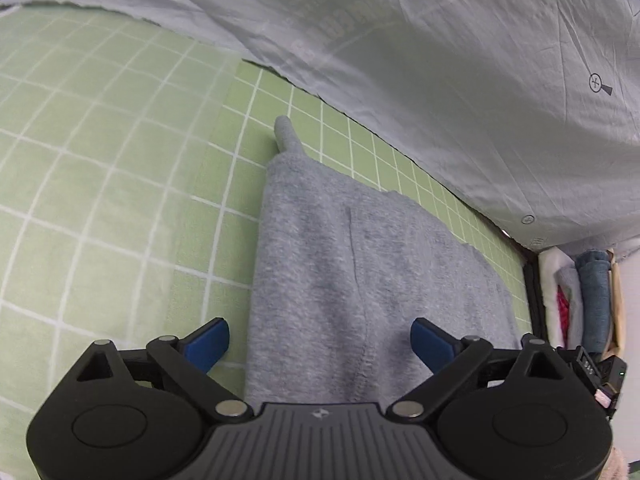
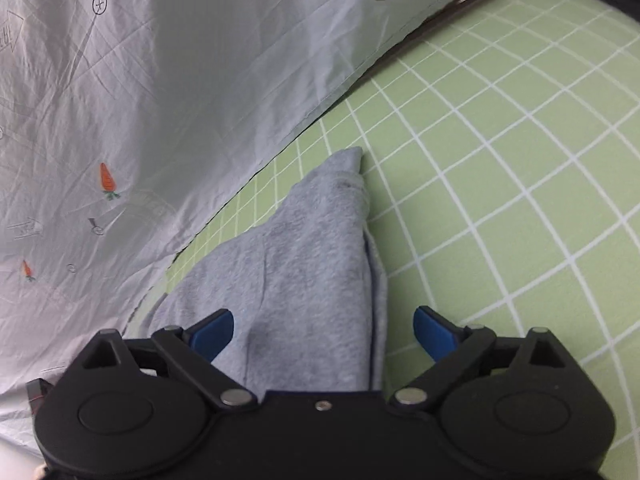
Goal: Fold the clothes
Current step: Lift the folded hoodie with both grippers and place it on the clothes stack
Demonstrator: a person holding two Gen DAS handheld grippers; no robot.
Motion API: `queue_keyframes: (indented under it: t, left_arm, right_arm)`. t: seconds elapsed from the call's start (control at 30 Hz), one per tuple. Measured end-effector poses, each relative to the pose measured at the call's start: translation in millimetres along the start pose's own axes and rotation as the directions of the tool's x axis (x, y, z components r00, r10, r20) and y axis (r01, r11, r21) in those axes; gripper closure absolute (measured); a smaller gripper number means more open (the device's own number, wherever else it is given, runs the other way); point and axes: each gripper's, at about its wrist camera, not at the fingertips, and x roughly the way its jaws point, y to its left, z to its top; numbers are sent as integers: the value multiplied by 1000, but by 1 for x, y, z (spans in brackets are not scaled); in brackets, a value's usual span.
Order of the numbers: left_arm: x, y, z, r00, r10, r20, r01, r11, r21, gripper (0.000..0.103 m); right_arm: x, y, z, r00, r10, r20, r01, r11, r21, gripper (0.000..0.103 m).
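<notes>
Since the grey garment (image 1: 340, 264) lay half-folded on the green checked sheet (image 1: 100, 184) beside the pale carrot-print cloth (image 1: 440, 80), a careless grab might have undone its layers, while the left gripper (image 1: 320, 344) and right gripper (image 2: 324, 334) hovered low over it, fingers spread wide, holding nothing.

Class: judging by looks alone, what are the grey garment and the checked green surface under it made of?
Garment: probably fleece or brushed cotton knit; matte, fuzzy nap, stitched seam. Green surface: likely woven cotton sheeting; smooth, matte, with soft folds.
</notes>
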Motion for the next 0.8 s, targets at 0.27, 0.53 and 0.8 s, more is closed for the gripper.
queue_keyframes:
  t: [0.27, 0.53, 0.8]
  left_arm:
    - [25, -13, -7, 983, -166, -72, 166, 986, -10, 1]
    - [17, -33, -44, 966, -239, -100, 226, 966, -127, 60]
    - [-8, -87, -89, 894, -406, -190, 369, 907, -201, 63]
  right_arm:
    - [37, 19, -8, 974, 198, -114, -194, 980, 43, 0]
    - [43, 37, -48, 941, 307, -141, -269, 934, 234, 47]
    - [-81, 11, -99, 930, 357, 83, -354, 815, 460, 52]
